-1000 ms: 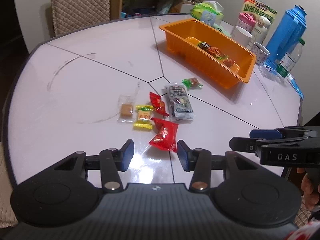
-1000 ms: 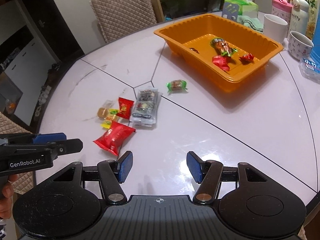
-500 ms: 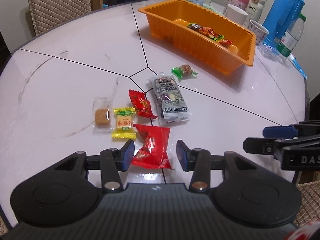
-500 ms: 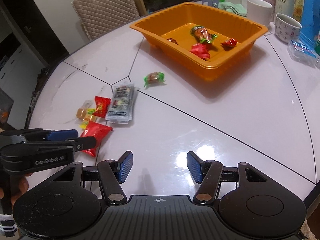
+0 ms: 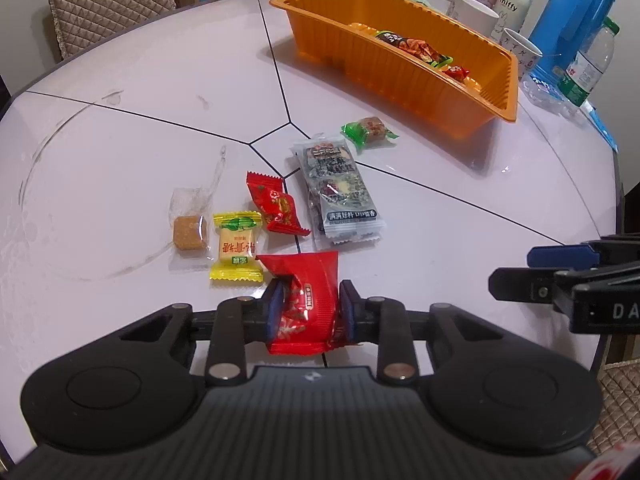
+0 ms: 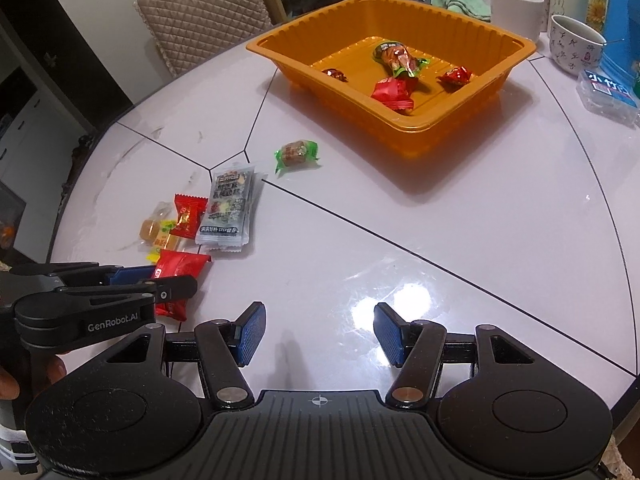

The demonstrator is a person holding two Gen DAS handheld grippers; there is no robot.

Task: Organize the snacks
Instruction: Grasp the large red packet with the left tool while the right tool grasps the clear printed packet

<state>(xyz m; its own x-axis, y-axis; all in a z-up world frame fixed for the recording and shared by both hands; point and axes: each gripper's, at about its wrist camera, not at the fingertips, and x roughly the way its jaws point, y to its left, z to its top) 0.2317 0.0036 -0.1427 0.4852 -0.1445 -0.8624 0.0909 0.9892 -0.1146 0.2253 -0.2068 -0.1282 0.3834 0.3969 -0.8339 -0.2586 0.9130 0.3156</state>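
Note:
My left gripper [image 5: 309, 310] is low over the white table, and its jaws are closing with a big red snack packet [image 5: 310, 304] pinched and crumpling between the blue pads. Just beyond lie a yellow candy [image 5: 236, 246], a small red candy [image 5: 276, 206], a brown cube in clear wrap [image 5: 188, 232], a grey packet [image 5: 340, 188] and a green-wrapped candy [image 5: 368, 130]. The orange tray [image 6: 400, 136] at the back holds several wrapped snacks. My right gripper [image 6: 318, 334] stands open over bare table, with nothing between its fingers.
Behind the tray stand white cups [image 6: 516, 8], a blue thermos [image 5: 568, 28], a water bottle [image 5: 588, 68] and a small clear box [image 6: 608, 96]. A quilted chair [image 6: 204, 12] sits past the table's far rim. The table's curved edge runs along the right.
My left gripper dropped toward the red packet, straddled it and narrowed its jaws onto it. My right gripper sank slightly and its jaws kept the same width.

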